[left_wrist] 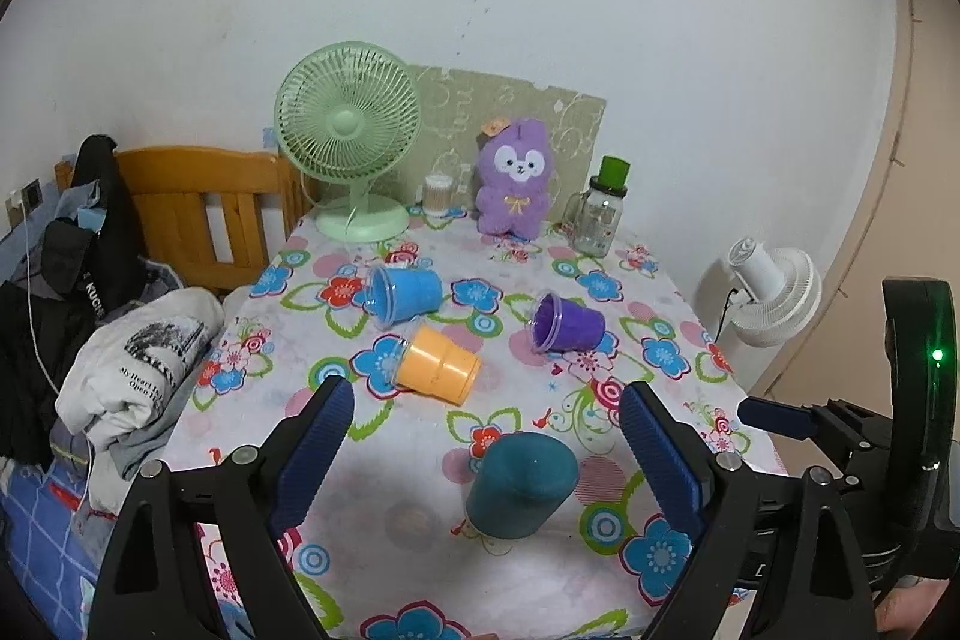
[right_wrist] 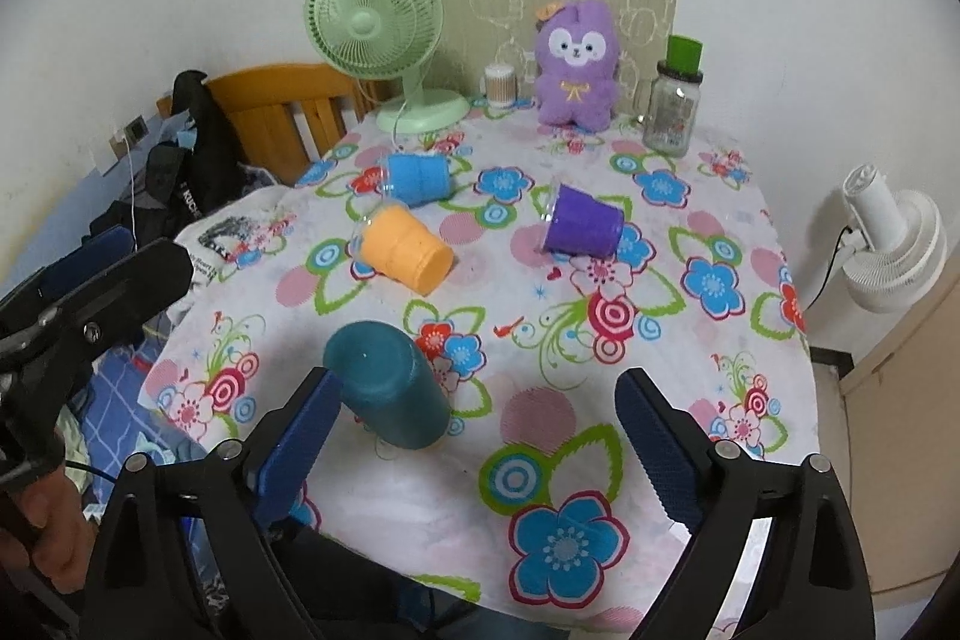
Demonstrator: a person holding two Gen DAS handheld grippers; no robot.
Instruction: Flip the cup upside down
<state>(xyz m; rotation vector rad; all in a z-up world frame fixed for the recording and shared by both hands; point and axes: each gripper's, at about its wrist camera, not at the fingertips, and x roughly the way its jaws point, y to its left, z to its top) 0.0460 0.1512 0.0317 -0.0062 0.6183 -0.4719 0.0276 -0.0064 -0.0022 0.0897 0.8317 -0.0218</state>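
Note:
A teal cup (left_wrist: pixel 521 484) stands upside down on the flowered tablecloth, near the front edge; it also shows in the right wrist view (right_wrist: pixel 387 391). An orange cup (left_wrist: pixel 437 365) (right_wrist: pixel 405 248), a blue cup (left_wrist: pixel 404 293) (right_wrist: pixel 415 178) and a purple cup (left_wrist: pixel 567 323) (right_wrist: pixel 585 220) lie on their sides farther back. My left gripper (left_wrist: pixel 486 436) is open and empty, just above and in front of the teal cup. My right gripper (right_wrist: pixel 480 418) is open and empty, with the teal cup by its left finger (right_wrist: pixel 303 445), apart from it.
A green desk fan (left_wrist: pixel 351 142), a purple plush toy (left_wrist: pixel 515 178), a small jar (left_wrist: pixel 438 193) and a glass bottle with a green cap (left_wrist: pixel 600 208) stand along the back. Clothes (left_wrist: pixel 138 370) and a wooden chair (left_wrist: pixel 204 214) lie left. A white fan (left_wrist: pixel 774 292) stands right of the table.

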